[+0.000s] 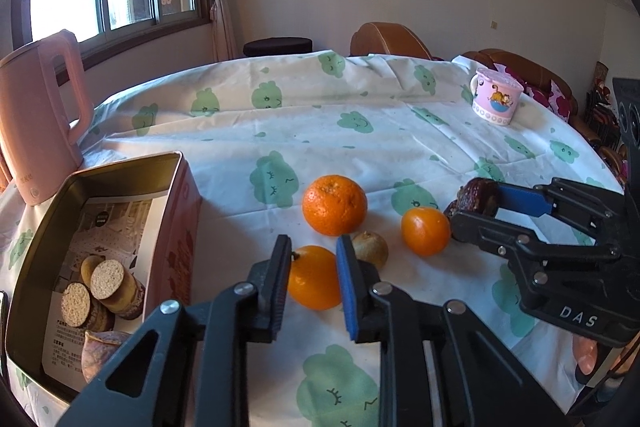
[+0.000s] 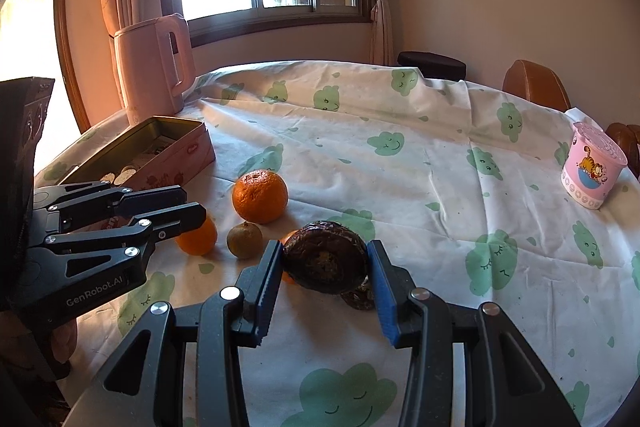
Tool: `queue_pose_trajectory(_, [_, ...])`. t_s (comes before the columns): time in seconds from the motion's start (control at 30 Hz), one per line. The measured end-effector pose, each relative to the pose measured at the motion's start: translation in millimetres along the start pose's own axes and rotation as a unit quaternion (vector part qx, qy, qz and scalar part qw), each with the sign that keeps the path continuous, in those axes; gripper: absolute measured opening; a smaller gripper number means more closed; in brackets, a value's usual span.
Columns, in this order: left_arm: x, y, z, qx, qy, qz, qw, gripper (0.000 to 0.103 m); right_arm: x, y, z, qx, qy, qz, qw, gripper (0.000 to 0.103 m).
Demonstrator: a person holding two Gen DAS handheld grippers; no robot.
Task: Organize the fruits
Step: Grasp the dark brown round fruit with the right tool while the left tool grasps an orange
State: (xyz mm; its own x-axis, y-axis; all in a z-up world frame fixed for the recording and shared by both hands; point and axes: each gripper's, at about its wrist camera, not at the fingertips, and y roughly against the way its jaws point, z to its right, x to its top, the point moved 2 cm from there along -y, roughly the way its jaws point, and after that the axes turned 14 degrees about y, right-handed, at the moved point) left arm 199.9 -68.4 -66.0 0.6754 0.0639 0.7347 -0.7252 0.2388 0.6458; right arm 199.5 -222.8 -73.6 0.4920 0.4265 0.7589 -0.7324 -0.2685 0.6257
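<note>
My left gripper is open, its fingers on either side of a small orange on the table. A bigger orange, a third orange and a small brownish-green fruit lie just beyond. My right gripper is shut on a dark wrinkled fruit and holds it just above the cloth; it shows in the left wrist view too. Another dark piece lies under it. An open pink tin at the left holds round biscuits and a brown fruit.
A pink kettle stands behind the tin at the table's left edge. A pink cartoon cup stands at the far right. Brown chairs and a dark stool stand beyond the round table's far edge.
</note>
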Motion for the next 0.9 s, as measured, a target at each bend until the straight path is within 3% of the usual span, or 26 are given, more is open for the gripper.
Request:
queue_pose_trajectory(0.27, [-0.5, -2.0, 0.8, -0.005, 0.002, -0.005, 1.0000, 0.025, 0.4, 3.8, -0.4, -0.002, 0.002, 0.011, 1.000, 0.045])
queue_pose_trajectory(0.37, [-0.9, -6.1, 0.7, 0.001, 0.004, -0.016, 0.9999, 0.057, 0.5, 3.4, -0.7, -0.002, 0.002, 0.009, 1.000, 0.045])
queue_pose_trajectory(0.57, [-4.1, -15.1, -0.9, 0.007, 0.005, -0.043, 0.9990, 0.055, 0.4, 3.4, 0.6, -0.001, -0.003, 0.011, 1.000, 0.045])
queue_pose_trajectory(0.63, [-5.2, -17.3, -3.4, 0.009, 0.011, -0.050, 0.9987, 0.050, -0.1, 3.9, 1.5, 0.000, -0.005, 0.012, 1.000, 0.045])
queue_pose_trajectory(0.67, [-5.1, -18.1, -5.3, 0.009, 0.015, -0.052, 0.9985, 0.042, -0.2, 3.9, 1.9, 0.000, -0.007, 0.013, 1.000, 0.045])
queue_pose_trajectory(0.9, [-4.9, -15.0, -7.0, 0.008, 0.018, -0.045, 0.9988, 0.041, -0.8, 5.9, 2.8, -0.001, -0.009, 0.018, 1.000, 0.045])
